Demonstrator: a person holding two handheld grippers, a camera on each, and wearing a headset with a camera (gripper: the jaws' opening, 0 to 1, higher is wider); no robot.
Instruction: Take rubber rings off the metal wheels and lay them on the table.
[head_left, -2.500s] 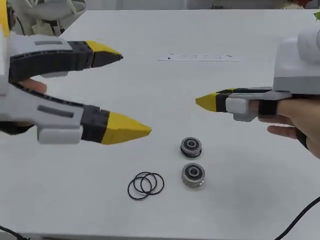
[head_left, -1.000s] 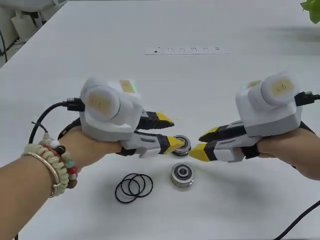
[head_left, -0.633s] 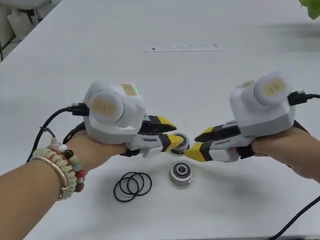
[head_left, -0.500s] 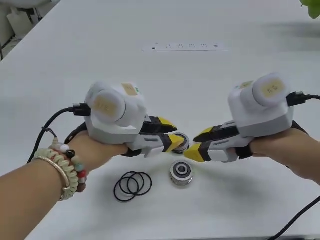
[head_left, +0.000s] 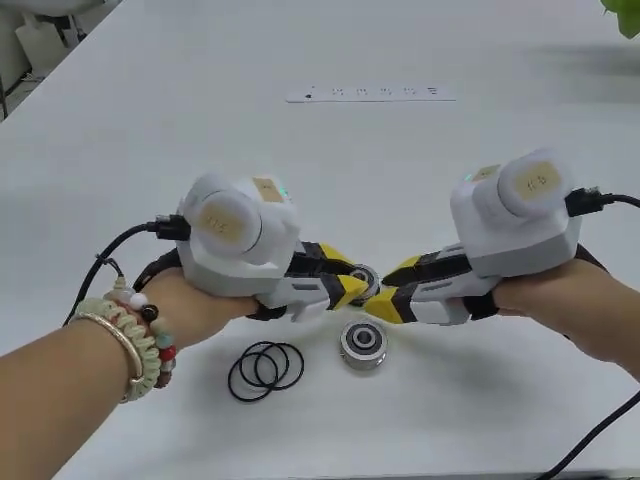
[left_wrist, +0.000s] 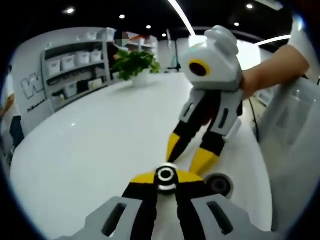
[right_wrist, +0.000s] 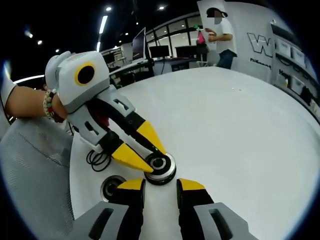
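White table (head_left: 450, 60), shelves (left_wrist: 70, 67) beyond

Left gripper (left_wrist: 166, 177) clamps wheel (right_wrist: 161, 167); right gripper (right_wrist: 161, 187) fingers (right_wrist: 192, 187) parted.

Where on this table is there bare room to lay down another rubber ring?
The widest bare stretch runs from the power strip down to the left gripper and right gripper. More bare table lies right of the loose wheel, toward the cable. Crowded: around the held wheel and the rubber rings beside the loose one.
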